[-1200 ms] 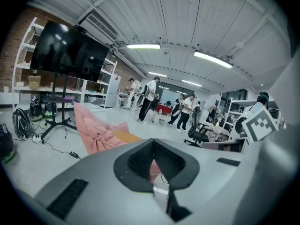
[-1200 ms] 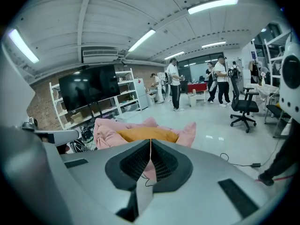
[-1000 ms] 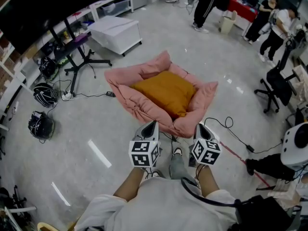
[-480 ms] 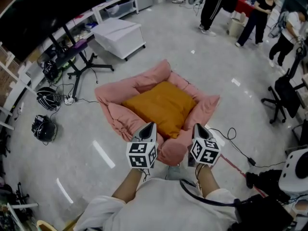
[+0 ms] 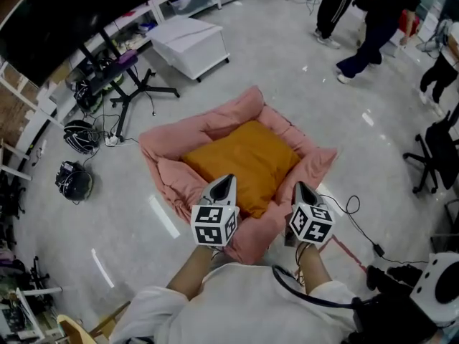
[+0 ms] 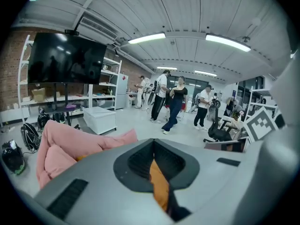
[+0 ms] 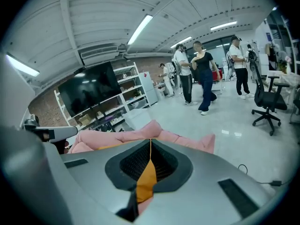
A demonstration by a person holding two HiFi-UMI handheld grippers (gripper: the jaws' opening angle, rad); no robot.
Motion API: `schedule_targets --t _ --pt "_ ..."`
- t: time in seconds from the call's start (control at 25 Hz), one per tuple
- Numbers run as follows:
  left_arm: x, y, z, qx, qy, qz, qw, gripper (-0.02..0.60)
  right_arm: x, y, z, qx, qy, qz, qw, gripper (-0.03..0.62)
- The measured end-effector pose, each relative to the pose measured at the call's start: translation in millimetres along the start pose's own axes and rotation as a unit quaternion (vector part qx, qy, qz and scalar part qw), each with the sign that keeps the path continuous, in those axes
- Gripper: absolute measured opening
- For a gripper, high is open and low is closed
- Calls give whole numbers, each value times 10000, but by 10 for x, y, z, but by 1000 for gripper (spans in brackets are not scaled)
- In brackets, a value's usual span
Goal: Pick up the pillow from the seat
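Lately advanced left gripper (image 5: pixel 228 180) and right gripper (image 5: pixel 298 186), jaws together, empty, fingertips near square orange fabric pillow (image 5: pixel 244 156); grasp pending.

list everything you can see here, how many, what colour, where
pillow: one, orange, lying in the seat
seat: one, pink, on the floor, centre
box: one, white, beyond the seat
screen stand: one, black, left of the box
helmet-like items: two, black, floor at left
office chair: one, black, at right
cable: one, black, floor right of the seat
people: at least three, dark clothes, far right
left gripper: one, grey, shut, empty, over the seat's near edge
right gripper: one, grey, shut, empty, beside it
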State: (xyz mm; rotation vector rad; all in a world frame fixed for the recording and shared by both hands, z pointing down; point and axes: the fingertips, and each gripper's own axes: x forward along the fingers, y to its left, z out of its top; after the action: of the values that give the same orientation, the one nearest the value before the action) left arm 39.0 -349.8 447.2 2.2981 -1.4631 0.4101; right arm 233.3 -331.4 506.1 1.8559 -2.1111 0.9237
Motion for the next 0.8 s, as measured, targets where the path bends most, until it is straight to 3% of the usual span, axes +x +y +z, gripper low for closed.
schedule_targets --t 0.48,0.8 --pt "692 448 39 -109 356 -215 9991 8 643 118 -105 107 353 -114 9993 29" --pt "1170 768 118 60 532 -395 9978 11 1141 139 -90 272 457 8 9986 32"
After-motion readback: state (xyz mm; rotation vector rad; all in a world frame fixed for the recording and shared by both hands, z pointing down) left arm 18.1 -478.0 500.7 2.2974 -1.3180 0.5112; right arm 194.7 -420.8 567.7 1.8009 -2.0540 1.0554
